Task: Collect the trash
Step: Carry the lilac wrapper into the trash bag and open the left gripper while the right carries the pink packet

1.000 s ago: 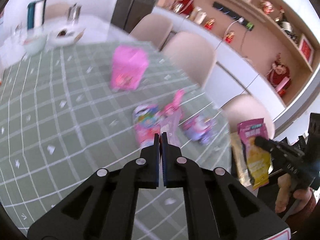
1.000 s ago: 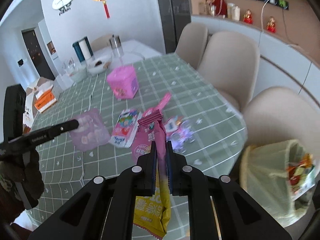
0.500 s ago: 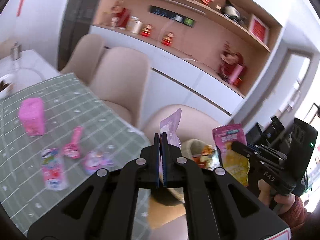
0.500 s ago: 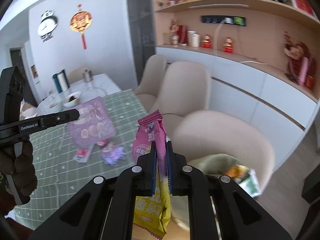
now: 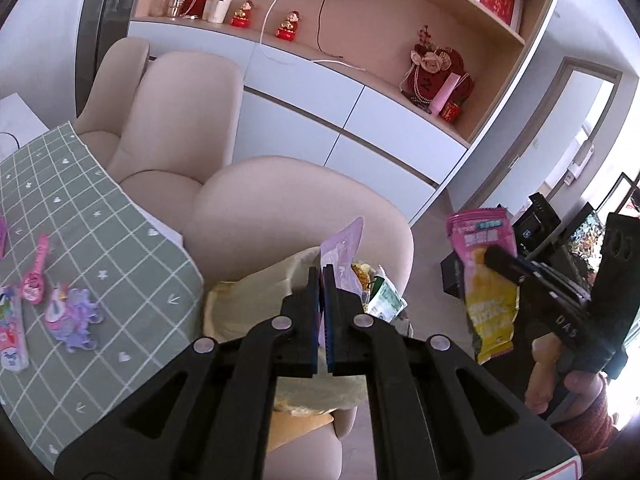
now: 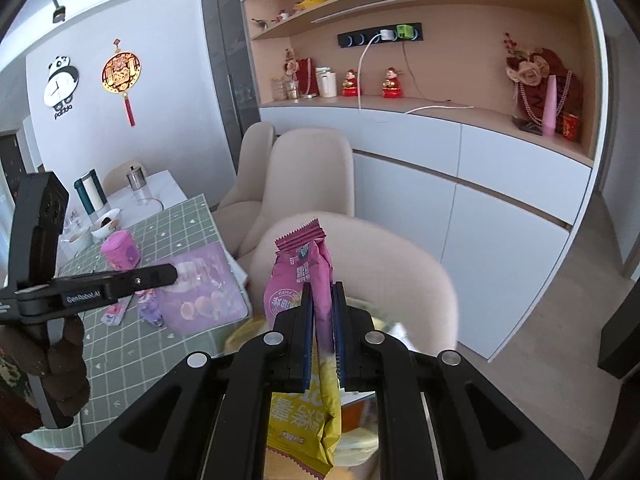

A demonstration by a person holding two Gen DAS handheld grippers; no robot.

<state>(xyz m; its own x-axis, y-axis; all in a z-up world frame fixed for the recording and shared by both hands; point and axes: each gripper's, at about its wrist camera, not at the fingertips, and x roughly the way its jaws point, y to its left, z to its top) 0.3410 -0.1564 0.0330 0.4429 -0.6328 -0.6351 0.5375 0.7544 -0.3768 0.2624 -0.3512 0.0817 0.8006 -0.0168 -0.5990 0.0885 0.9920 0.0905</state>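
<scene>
My left gripper point(image 5: 322, 280) is shut on a pale purple plastic packet point(image 5: 344, 252), which hangs over the yellow trash bag point(image 5: 248, 300) on the near chair seat. From the right wrist view the same packet point(image 6: 204, 292) shows flat, pinched by the left gripper point(image 6: 170, 274). My right gripper point(image 6: 322, 300) is shut on a pink and yellow snack bag point(image 6: 300, 272) above the trash bag point(image 6: 240, 332). In the left wrist view that snack bag point(image 5: 484, 280) hangs to the right of the bag. Wrappers point(image 5: 384, 296) lie inside it.
The green checked table point(image 5: 100, 248) at left holds a pink comb point(image 5: 34, 276), a purple toy wrapper point(image 5: 72, 316) and a pink tissue pack point(image 6: 120, 254). Beige chairs point(image 5: 180, 120) stand along its edge. White cabinets point(image 5: 380, 120) with shelves line the wall.
Both grippers swung from over the table to the right, toward the trash bag on the chair, each carrying its packet. The table has slid to the left edge of both views.
</scene>
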